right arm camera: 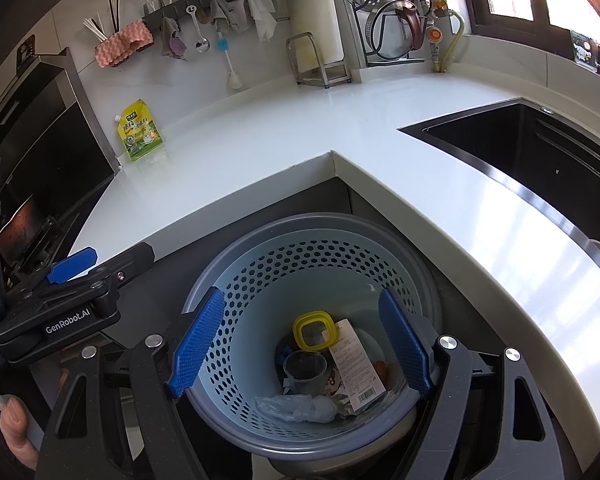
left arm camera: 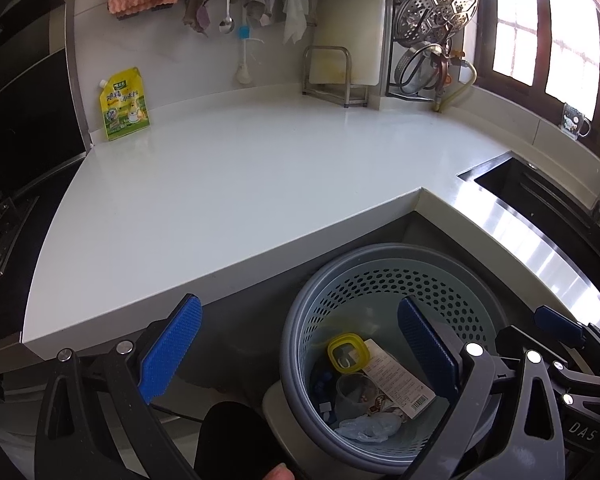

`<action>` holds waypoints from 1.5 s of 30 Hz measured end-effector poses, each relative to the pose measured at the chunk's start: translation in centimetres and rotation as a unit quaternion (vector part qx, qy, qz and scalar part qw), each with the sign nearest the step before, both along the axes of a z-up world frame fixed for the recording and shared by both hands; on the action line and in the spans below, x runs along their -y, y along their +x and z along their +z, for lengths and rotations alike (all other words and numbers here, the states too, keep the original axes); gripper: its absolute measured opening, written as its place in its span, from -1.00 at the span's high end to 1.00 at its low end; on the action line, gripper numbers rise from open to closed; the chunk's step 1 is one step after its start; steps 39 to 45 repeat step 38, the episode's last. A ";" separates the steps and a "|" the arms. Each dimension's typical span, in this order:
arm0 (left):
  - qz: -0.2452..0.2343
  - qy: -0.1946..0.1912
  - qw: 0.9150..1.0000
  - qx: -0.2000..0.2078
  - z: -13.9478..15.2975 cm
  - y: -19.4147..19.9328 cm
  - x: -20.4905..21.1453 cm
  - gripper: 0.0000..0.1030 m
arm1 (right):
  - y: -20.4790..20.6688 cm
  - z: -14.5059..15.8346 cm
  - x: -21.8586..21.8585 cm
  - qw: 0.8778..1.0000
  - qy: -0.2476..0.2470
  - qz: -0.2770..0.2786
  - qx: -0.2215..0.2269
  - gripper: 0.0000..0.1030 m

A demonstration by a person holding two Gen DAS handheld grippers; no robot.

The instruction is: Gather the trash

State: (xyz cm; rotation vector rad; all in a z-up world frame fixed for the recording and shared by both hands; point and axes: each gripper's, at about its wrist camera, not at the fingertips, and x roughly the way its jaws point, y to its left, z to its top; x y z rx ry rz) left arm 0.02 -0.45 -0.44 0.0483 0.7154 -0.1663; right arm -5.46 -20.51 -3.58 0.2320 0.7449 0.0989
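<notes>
Both grippers, left gripper [left arm camera: 298,354] and right gripper [right arm camera: 300,344], hang spread and empty over the perforated bin [right arm camera: 236,280]. Inside at 6 o'clock: one yellow lid [right arm camera: 314,330], one cup [right arm camera: 305,366], one labelled wrapper [right arm camera: 356,372], one crumpled bag [right arm camera: 296,407]; deeper bits unclear. Across the counter [right arm camera: 240,152] at 10 o'clock stands one yellow pouch [right arm camera: 140,130]

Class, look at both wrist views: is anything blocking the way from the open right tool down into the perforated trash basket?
Nothing visible does. The right tool stands open and empty directly above the trash basket, whose mouth is uncovered. The yellow lid, the clear cup and the wrappers already lie at its bottom.
</notes>
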 end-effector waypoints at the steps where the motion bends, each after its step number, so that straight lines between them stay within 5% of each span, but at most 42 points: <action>1: 0.000 0.001 1.000 0.000 0.0 0.0 0.0 -0.87 | 0.0 0.0 0.0 1.000 0.000 0.001 0.000 -0.48; 45: 0.001 0.003 1.000 -0.013 -0.6 0.1 0.0 -0.87 | 0.2 0.1 -0.2 1.000 0.001 0.004 -0.002 -0.48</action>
